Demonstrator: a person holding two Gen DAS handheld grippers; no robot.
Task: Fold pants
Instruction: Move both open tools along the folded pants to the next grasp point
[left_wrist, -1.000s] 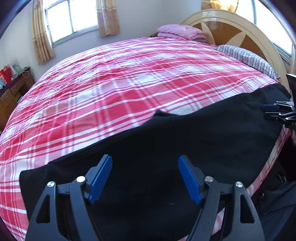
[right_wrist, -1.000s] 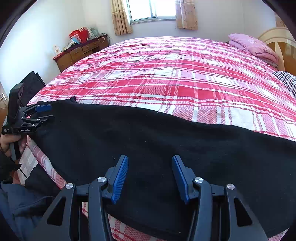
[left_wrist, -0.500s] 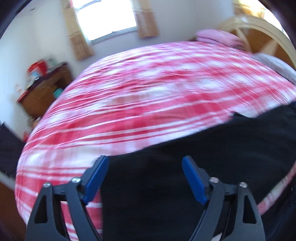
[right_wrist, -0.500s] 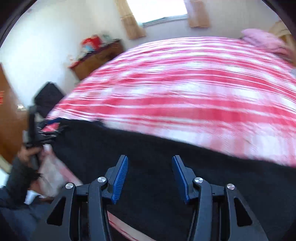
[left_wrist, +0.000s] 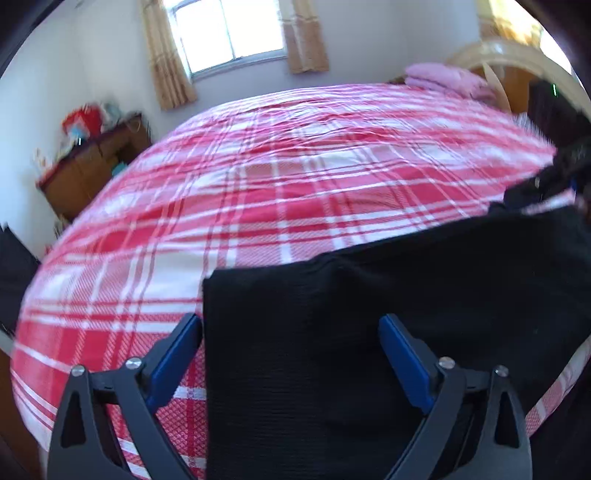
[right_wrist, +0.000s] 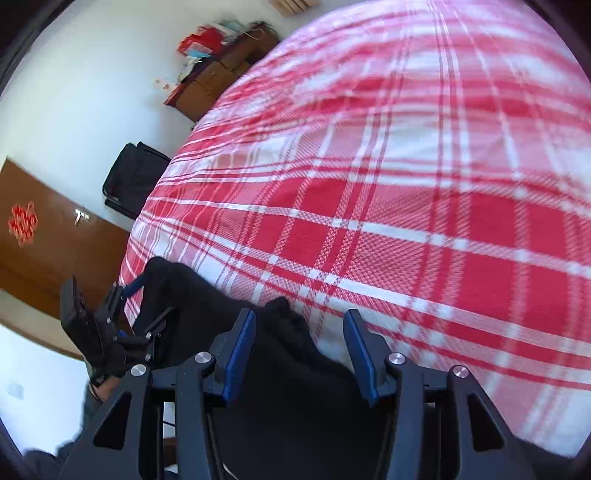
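Left wrist view, from its left side to its right: a wooden dresser with red clutter on top stands against the white wall, a window with beige curtains is above it, and the bed with a red and white plaid cover fills the middle. The black pants lie flat at the near edge of this bed. Their long axis runs along the near edge, from a straight end at the lower centre of the picture toward the right. The left gripper hangs over this straight end, its jaws are opening wide and the blue pads do not press on the cloth; one pad is over the plaid, the other over the black fabric. At the far right the right gripper shows only as a dark blurred shape beside the far edge of the pants. A folded pink blanket lies near the headboard. In the right wrist view, a brown door is at the left, then the left gripper at the pants' end. The right gripper is about half open over a raised bump of black cloth, and its pads hold nothing.
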